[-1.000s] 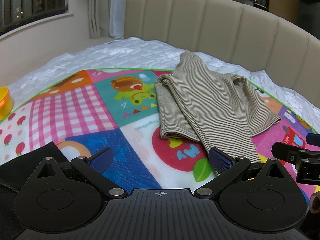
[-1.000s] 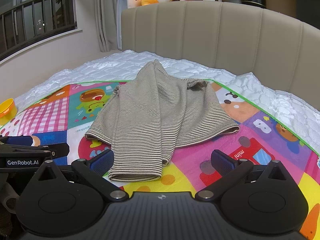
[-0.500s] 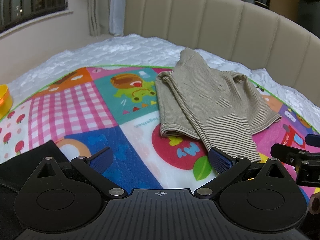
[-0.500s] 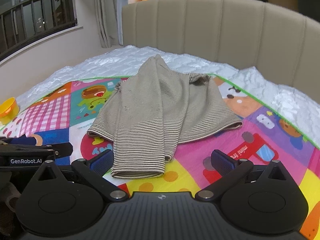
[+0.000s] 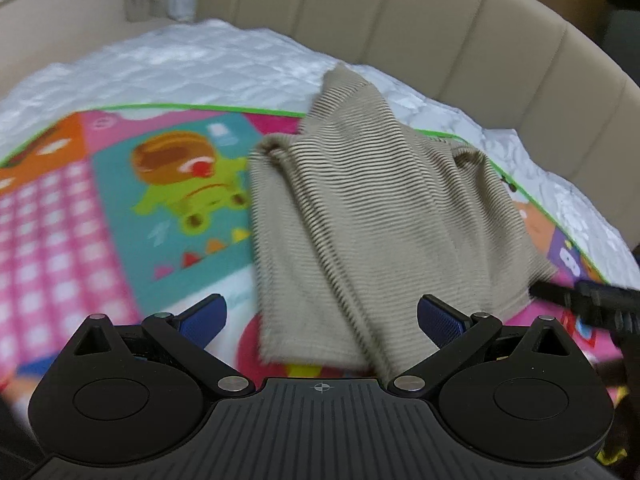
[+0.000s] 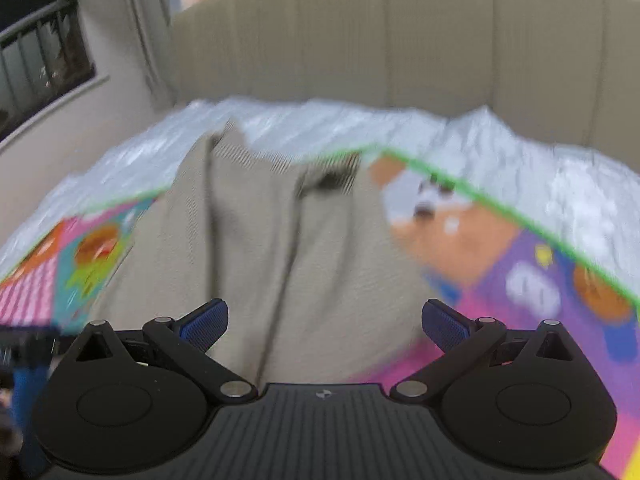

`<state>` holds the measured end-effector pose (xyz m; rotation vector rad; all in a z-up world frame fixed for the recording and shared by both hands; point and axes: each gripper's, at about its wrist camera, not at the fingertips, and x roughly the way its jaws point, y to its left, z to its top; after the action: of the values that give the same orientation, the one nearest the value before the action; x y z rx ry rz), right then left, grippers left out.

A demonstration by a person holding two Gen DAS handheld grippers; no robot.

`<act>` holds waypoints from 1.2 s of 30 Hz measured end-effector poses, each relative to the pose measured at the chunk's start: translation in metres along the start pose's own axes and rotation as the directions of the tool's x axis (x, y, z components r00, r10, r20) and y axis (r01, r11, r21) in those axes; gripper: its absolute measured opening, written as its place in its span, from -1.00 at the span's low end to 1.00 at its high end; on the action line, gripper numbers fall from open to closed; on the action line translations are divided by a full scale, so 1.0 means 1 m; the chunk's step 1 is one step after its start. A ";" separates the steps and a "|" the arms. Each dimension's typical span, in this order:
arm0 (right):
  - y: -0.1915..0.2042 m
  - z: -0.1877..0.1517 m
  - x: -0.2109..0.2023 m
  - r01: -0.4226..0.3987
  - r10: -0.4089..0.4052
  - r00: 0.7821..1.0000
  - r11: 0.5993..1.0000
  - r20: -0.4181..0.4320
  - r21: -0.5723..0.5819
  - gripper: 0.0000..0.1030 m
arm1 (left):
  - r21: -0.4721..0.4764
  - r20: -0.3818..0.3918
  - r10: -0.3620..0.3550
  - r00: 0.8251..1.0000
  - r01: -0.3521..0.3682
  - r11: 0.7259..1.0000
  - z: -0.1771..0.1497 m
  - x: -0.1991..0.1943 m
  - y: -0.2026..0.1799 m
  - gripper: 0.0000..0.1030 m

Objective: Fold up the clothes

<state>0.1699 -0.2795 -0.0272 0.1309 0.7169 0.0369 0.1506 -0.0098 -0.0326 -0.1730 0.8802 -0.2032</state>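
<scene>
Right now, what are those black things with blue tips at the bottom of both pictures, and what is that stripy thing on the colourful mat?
Those are two hand-held grabbers. A person holds one in each hand, and each carries a camera that looks out along its jaws. One picture comes from the left grabber, the other from the right grabber. The blue tips are the pads that pinch. Both sets of jaws are wide open and hold nothing. The stripy thing is a top, partly folded, with a sleeve laid over it. It lies on a cartoon mat spread over a white bed cover. The pictures are blurry.

Soft indoor light, heavy motion blur
</scene>
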 end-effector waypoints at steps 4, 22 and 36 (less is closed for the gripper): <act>-0.013 0.024 0.051 0.052 -0.052 0.999 0.999 -0.009 0.000 1.00 | 0.001 -0.028 0.018 0.999 -0.018 1.000 0.015 0.032 0.004 1.00; 0.003 0.017 0.070 -0.049 0.037 0.972 0.998 -0.230 -0.044 -0.71 | -0.034 -0.147 0.068 0.987 -0.074 0.997 0.033 0.050 0.028 -0.18; 0.038 -0.058 -0.064 -0.168 0.034 0.875 0.957 -0.483 -0.237 -0.61 | 0.002 -0.416 -0.017 0.909 0.020 1.000 -0.026 -0.028 0.037 -0.68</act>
<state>0.0844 -0.2410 -0.0235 -0.1124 1.1902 0.2774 0.1169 0.0311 -0.0364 -0.1341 1.3041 -0.2660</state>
